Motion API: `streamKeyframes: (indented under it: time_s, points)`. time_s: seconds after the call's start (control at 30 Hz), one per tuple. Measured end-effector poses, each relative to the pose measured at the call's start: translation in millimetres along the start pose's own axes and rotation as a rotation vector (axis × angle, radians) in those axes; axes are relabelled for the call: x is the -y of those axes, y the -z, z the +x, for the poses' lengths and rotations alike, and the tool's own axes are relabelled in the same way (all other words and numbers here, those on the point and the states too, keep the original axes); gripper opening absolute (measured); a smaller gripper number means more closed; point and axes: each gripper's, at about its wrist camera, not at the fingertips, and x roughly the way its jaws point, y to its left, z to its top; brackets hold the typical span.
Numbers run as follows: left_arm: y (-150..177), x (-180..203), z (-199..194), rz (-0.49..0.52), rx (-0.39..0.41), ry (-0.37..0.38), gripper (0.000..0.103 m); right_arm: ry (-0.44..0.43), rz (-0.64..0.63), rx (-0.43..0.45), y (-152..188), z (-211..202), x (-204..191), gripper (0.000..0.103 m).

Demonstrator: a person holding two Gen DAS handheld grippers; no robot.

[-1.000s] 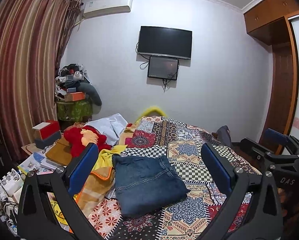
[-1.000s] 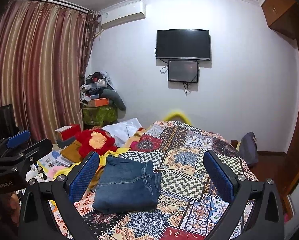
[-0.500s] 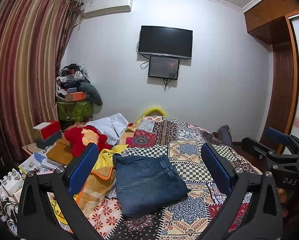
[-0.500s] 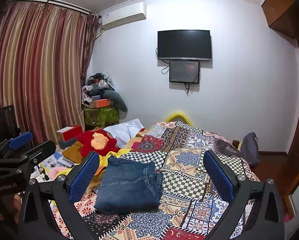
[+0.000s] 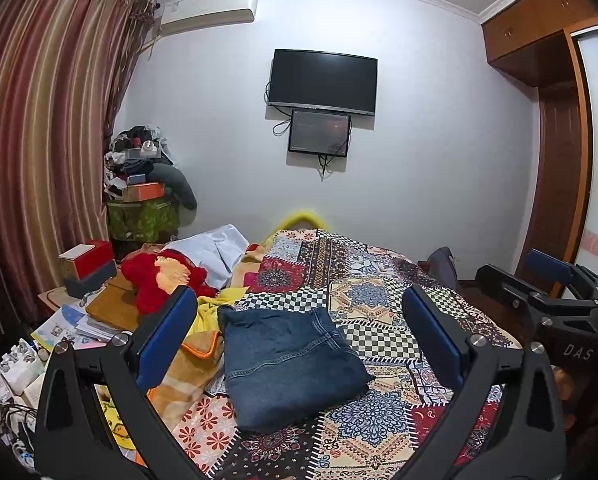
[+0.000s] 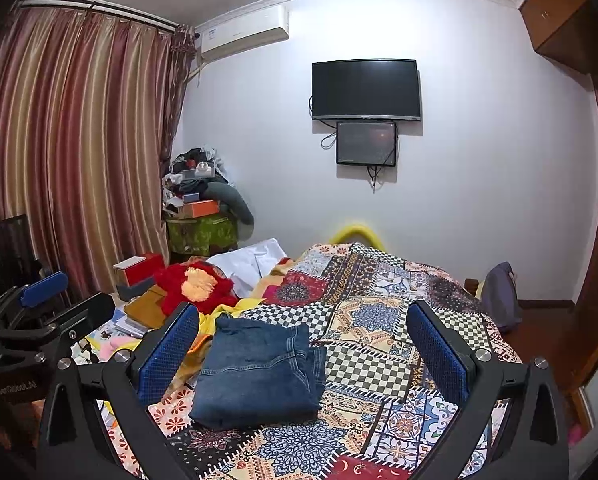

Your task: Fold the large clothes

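Note:
A pair of blue jeans point(image 5: 291, 364) lies folded into a compact rectangle on the patchwork bedspread point(image 5: 379, 300); it also shows in the right wrist view point(image 6: 259, 372). My left gripper point(image 5: 299, 340) is open and empty, held above and in front of the jeans. My right gripper point(image 6: 303, 344) is open and empty too, at a similar height. The right gripper shows at the right edge of the left wrist view point(image 5: 551, 292), and the left gripper at the left edge of the right wrist view point(image 6: 39, 304).
A red plush toy point(image 5: 155, 276), white cloth point(image 5: 215, 248) and yellow-orange blanket point(image 5: 195, 364) lie left of the jeans. Boxes and papers point(image 5: 87, 268) crowd the bed's left side. A cluttered stand point(image 5: 143, 200), curtain, wall TV point(image 5: 323, 80) and wooden wardrobe point(image 5: 559, 140) surround the bed.
Both grippers have drifted slightly; the views shifted a little. The jeans have not moved and both grippers stay open.

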Motion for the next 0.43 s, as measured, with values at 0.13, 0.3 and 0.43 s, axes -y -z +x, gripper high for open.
streamKeyframes:
  time_s: [0.13, 0.3, 0.43]
  points:
    - [-1.0, -1.9, 1.3, -0.005, -0.006, -0.004, 0.103, 0.002, 0.0, -0.001, 0.1, 0.6, 0.4, 0.103]
    - [-2.1, -3.3, 3.2, -0.01, -0.007, -0.006, 0.103, 0.007, 0.002, -0.001, -1.3, 0.4, -2.1, 0.103]
    - [-1.8, -3.7, 4.3, -0.01, -0.009, -0.002, 0.103, 0.009, 0.007, -0.003, -2.0, 0.2, -5.0, 0.103]
